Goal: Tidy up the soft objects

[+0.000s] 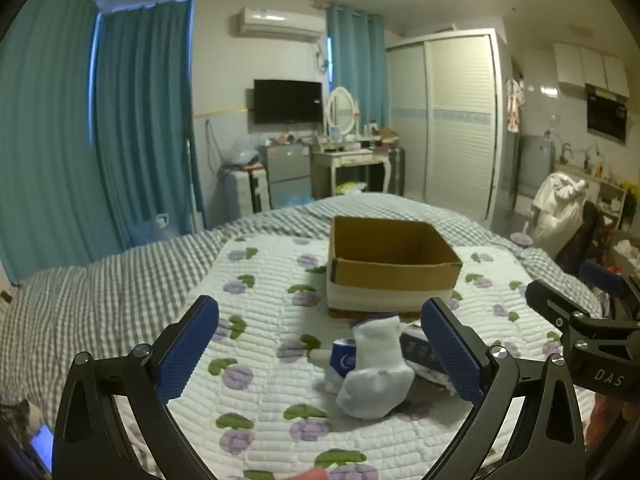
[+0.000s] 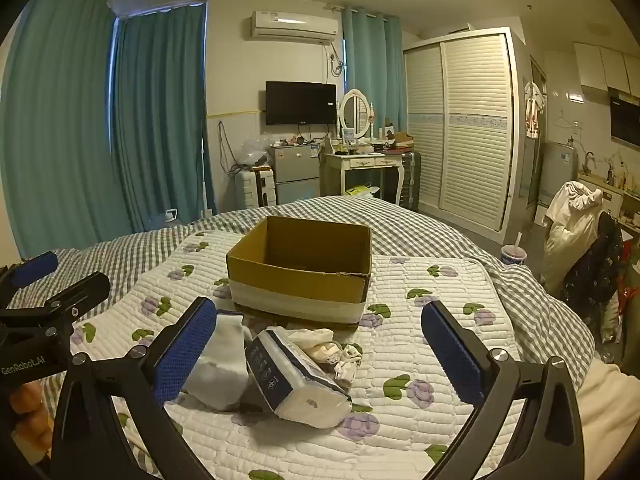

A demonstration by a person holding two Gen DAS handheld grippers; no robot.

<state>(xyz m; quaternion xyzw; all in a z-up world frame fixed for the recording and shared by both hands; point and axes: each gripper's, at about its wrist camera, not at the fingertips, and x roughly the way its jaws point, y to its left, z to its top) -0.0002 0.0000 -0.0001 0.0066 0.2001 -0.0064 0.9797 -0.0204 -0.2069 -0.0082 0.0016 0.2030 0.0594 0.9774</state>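
An open cardboard box (image 1: 394,264) (image 2: 300,270) stands on the flowered quilt, and I see nothing inside it. In front of it lie a white sock (image 1: 378,372) (image 2: 222,364), a blue-and-white tissue pack (image 2: 294,376) (image 1: 424,354) and a crumpled cream cloth (image 2: 332,350). My left gripper (image 1: 320,350) is open and empty above the quilt, with the sock between its fingers. My right gripper (image 2: 320,350) is open and empty, with the tissue pack and cloth between its fingers. Each gripper shows at the edge of the other's view, the right one on the right (image 1: 576,320), the left one on the left (image 2: 60,300).
The flowered quilt (image 1: 260,280) (image 2: 432,292) lies on a grey checked bed (image 1: 100,292) (image 2: 520,280). Beyond the bed's far edge are a dresser with a mirror (image 2: 360,160), a small fridge (image 2: 296,174), a wardrobe (image 2: 472,128) and teal curtains (image 2: 80,120). A cup with a straw (image 2: 514,254) stands at the right.
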